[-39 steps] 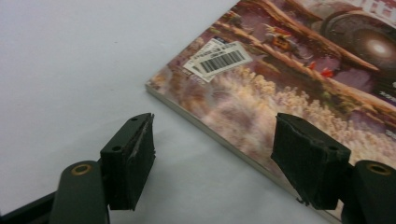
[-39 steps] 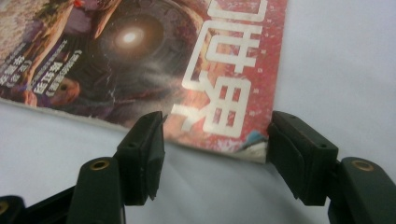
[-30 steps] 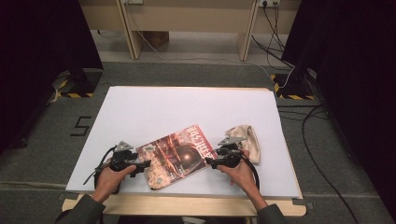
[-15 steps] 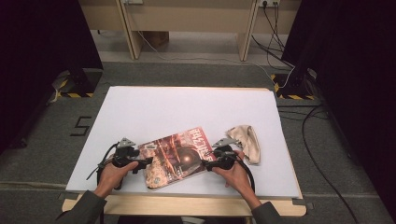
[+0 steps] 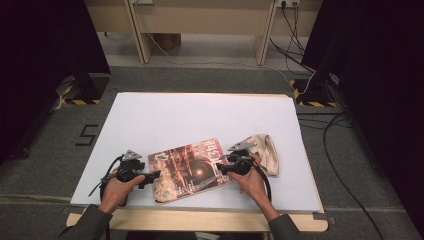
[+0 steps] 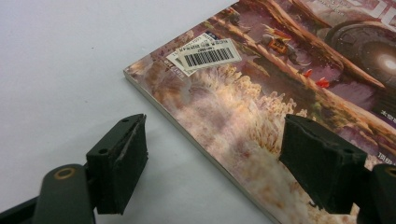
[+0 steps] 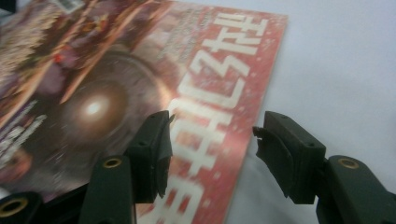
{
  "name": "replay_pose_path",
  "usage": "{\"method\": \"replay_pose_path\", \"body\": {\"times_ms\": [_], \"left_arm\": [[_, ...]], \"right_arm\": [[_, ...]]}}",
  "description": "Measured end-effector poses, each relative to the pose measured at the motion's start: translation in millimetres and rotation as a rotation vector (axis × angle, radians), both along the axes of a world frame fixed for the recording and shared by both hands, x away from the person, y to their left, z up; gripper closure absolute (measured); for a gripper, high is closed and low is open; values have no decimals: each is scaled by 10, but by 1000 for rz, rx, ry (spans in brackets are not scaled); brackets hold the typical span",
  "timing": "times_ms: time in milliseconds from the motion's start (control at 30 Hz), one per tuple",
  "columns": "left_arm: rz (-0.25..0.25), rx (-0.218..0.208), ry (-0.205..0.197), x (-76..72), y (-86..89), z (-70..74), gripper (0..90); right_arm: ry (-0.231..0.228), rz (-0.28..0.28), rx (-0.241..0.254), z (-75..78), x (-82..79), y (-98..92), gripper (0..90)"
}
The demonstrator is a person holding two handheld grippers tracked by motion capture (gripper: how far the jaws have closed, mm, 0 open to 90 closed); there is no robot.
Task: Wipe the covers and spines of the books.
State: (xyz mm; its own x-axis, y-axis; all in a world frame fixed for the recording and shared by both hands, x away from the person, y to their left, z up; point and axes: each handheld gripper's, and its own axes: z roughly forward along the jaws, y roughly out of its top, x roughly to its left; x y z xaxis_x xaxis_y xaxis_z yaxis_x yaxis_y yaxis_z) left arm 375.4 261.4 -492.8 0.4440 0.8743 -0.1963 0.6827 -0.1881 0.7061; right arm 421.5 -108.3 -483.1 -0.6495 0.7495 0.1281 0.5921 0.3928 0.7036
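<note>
Since the earlier frame: magazine (image 5: 190,170) turned slightly, near corner now closer to the surface's (image 5: 200,120) front edge; left tool (image 5: 152,176) jaws just opening, right tool (image 5: 218,167) jaws just closing. Magazine flat on the white surface, cover up, near the 6 o'clock edge. Left tool at its 9 o'clock edge, jaws wide, astride that edge, pads clear. Right tool at its 3 o'clock edge, jaws partly open, astride the red border, nothing gripped. Beige cloth (image 5: 265,152) at 3 o'clock of the right tool.
</note>
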Motion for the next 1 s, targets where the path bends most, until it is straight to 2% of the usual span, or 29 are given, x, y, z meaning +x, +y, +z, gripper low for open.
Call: {"method": "replay_pose_path", "body": {"times_ms": [67,233,300,433,567,767,833,1000], "left_arm": [[-7,7,-1,0,-7,1,227],[-26,4,-10,-10,-50,-4,246],[-33,-13,-4,-22,-78,-3,257],[-43,2,-8,-32,-102,-2,257],[-41,8,-12,-34,-116,-4,256],[-52,31,-17,-40,-132,-8,253],[-45,27,-20,-46,-135,-15,257],[-45,32,-23,-50,-138,-17,260]], "right_arm": [[30,3,26,-35,100,36,428],[29,-10,40,-42,249,125,415],[23,-13,37,-59,311,154,417],[36,-39,73,-70,387,166,425],[58,-62,110,-74,418,171,398],[93,-112,166,-71,419,140,428],[99,-123,191,-67,417,125,431],[94,-126,208,-42,397,106,441]]}}
